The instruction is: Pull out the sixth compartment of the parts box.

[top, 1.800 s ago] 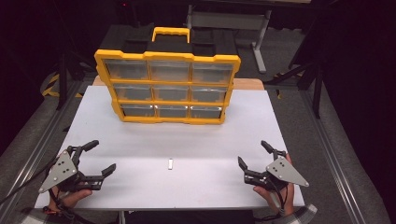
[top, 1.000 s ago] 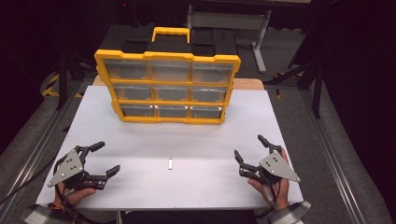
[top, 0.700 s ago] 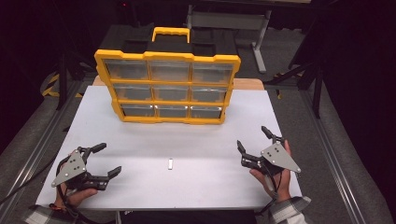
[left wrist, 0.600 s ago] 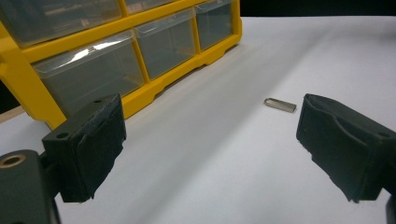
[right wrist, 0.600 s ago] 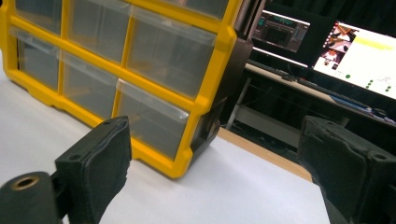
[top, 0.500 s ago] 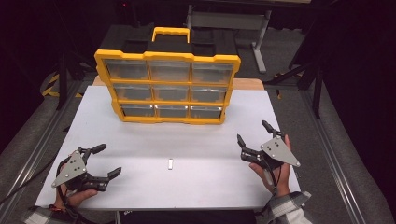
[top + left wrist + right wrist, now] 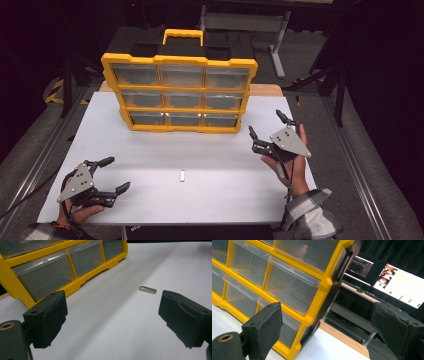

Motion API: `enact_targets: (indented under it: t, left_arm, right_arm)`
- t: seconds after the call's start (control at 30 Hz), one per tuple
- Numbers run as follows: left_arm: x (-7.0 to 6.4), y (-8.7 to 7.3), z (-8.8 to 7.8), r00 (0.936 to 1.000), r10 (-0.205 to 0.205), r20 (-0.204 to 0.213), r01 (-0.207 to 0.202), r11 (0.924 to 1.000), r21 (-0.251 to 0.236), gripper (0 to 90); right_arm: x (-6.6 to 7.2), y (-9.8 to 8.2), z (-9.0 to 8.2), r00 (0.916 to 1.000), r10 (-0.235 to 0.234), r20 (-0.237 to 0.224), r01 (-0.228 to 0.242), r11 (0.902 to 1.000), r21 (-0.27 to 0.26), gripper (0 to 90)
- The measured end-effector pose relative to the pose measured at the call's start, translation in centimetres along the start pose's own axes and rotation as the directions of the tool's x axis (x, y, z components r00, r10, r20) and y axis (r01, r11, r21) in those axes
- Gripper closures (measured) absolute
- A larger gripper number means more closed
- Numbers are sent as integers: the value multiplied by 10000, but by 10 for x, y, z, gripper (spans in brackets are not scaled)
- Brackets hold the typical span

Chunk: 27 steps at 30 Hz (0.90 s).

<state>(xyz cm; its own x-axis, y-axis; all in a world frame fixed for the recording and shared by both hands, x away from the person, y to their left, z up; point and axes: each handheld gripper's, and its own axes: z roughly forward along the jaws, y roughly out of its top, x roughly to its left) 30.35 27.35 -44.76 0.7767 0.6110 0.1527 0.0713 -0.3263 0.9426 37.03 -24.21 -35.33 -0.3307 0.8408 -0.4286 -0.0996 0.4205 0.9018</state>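
Right gripper [image 7: 265,131]: fingers wide apart, empty, near drawer organiser [image 7: 180,94], bench's far right. Advice: square to one drawer front. Left gripper [image 7: 111,174]: agape, empty.

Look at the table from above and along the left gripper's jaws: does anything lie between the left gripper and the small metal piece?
Nothing visible does. Bare white table lies between the open left gripper and the small metal piece. The drawer box stands farther back, off that line, and the right gripper is off to the other side.
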Motion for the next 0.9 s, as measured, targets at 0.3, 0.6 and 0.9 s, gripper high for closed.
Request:
enact_targets:
  t: [0.3, 0.6, 0.9]
  left_arm:
    - [-1, -1, 0, 10000, 48, -46, -47, 9998, 207, 108]
    - [0, -2, 2, 9999, 77, 74, -80, 9995, 314, 113]
    - [0, -3, 2, 9999, 91, 133, -96, 9992, 400, 115]
  right_arm:
    - [0, 19, 19, 9997, -256, 62, 253, 9989, 389, 150]
    - [5, 37, 41, 9913, -1307, -180, 1319, 9830, 1278, 191]
    - [29, 50, 60, 9534, -2975, -498, 3016, 9410, 1532, 339]
